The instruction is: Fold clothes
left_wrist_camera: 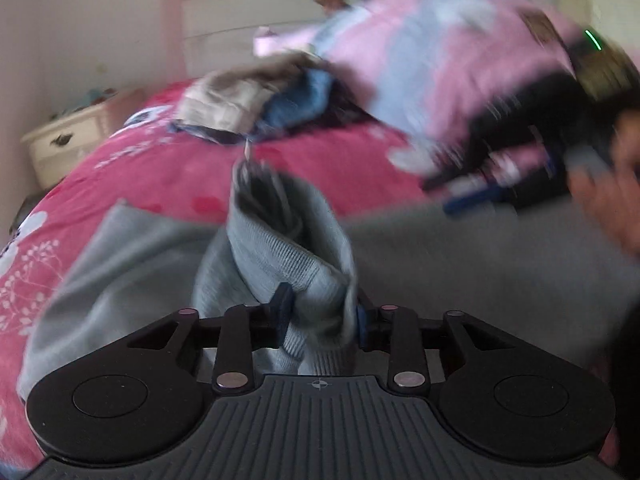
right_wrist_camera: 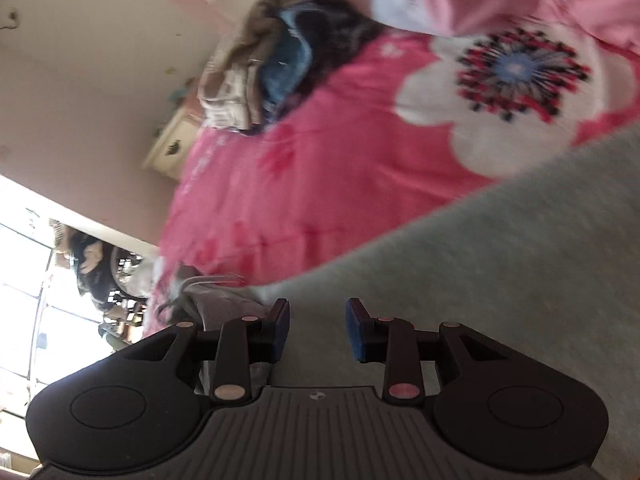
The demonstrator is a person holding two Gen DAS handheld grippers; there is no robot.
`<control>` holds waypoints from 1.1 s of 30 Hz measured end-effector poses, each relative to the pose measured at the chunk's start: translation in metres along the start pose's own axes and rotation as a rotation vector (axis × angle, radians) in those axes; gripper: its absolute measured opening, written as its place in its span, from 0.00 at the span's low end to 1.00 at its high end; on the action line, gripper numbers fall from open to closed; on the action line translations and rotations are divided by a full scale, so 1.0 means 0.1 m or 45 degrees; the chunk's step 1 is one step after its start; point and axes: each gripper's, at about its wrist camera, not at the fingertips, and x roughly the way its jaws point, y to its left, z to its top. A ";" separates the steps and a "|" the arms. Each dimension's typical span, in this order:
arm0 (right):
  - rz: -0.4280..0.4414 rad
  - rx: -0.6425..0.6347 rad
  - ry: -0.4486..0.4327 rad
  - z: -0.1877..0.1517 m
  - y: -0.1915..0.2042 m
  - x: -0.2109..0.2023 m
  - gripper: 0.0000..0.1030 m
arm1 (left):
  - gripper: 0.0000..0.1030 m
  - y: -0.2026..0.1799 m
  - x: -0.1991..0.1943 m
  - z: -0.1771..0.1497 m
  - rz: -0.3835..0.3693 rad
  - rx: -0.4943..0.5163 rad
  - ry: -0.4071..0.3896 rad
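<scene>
- Grey garment (left_wrist_camera: pixel 460 264) lies spread on the pink floral bed (left_wrist_camera: pixel 312 168), and my left tongs (left_wrist_camera: pixel 320 320) have a bunched, ribbed fold of it between the pads.
- Left tongs look clamped on that fold, though the blur makes the pad contact hard to judge.
- Right tongs (right_wrist_camera: pixel 318 330) stand apart over flat grey cloth, gripping nothing.
- Pile of other clothes (left_wrist_camera: pixel 256 100) sits well apart, up the bed.
- Best move, I reckon: carry the fold across level, keep it taut, and pin the far edge with the right.
</scene>
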 end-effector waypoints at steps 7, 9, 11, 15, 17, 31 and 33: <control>0.068 -0.124 0.018 -0.02 0.29 0.00 0.33 | 0.64 0.21 -0.32 -0.09 -0.077 -0.153 0.003; 0.102 -0.145 0.056 -0.04 0.37 0.03 0.34 | 0.64 0.31 -0.39 -0.09 -0.076 -0.244 -0.013; 0.109 -0.170 0.095 -0.08 0.48 0.09 0.34 | 0.64 0.39 -0.37 -0.04 -0.072 -0.292 -0.027; 0.093 -0.273 0.201 -0.21 0.72 0.29 0.35 | 0.63 0.33 -0.18 0.04 -0.113 -0.207 0.000; 0.065 -0.356 0.247 -0.29 0.85 0.40 0.36 | 0.63 0.22 -0.13 0.03 -0.138 -0.126 0.005; 0.062 -0.289 0.365 -0.46 0.86 0.52 0.04 | 0.58 0.08 -0.13 -0.07 -0.149 0.036 0.009; 0.100 -0.226 0.383 -0.45 0.84 0.54 0.04 | 0.58 0.07 -0.12 -0.06 -0.137 0.026 0.007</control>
